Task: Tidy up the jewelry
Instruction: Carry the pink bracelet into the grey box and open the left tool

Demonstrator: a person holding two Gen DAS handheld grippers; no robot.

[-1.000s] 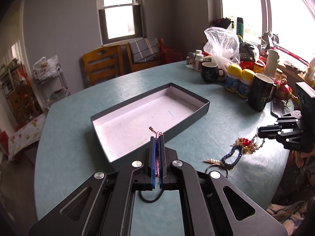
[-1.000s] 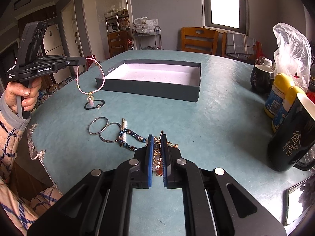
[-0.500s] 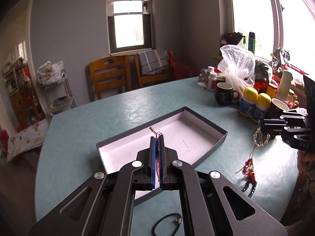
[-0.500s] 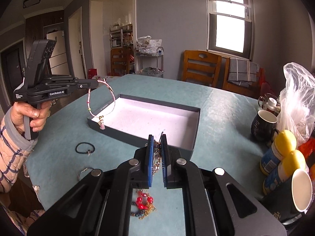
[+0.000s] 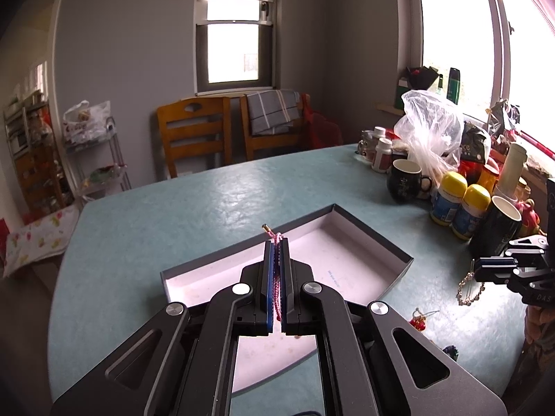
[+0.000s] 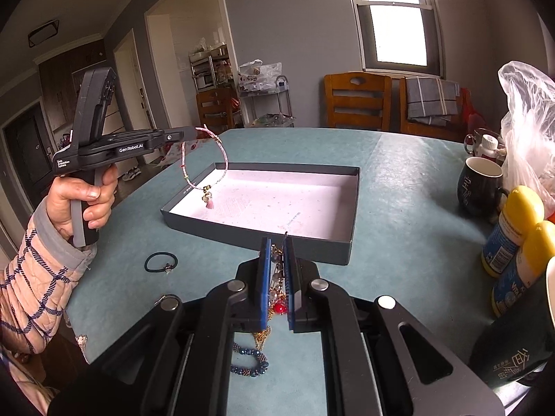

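A teal table [image 6: 399,180] in a grey-walled room carries an open box [image 6: 270,204], mugs and bottles. The right gripper [image 6: 276,242] hides most of the gold chain [image 6: 275,277] it clamps. The left gripper [image 6: 196,134] pinches a pink cord [image 6: 204,166] – now over the box, previously beside it.

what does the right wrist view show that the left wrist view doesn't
Only the right wrist view shows the hand gripping the left gripper, the pink bracelet hanging as a loop over the box corner, a black hair tie and a blue beaded bracelet. Only the left wrist view shows the right gripper from outside, a gold chain dangling from it. Both show the open box, mugs and yellow-capped bottles.
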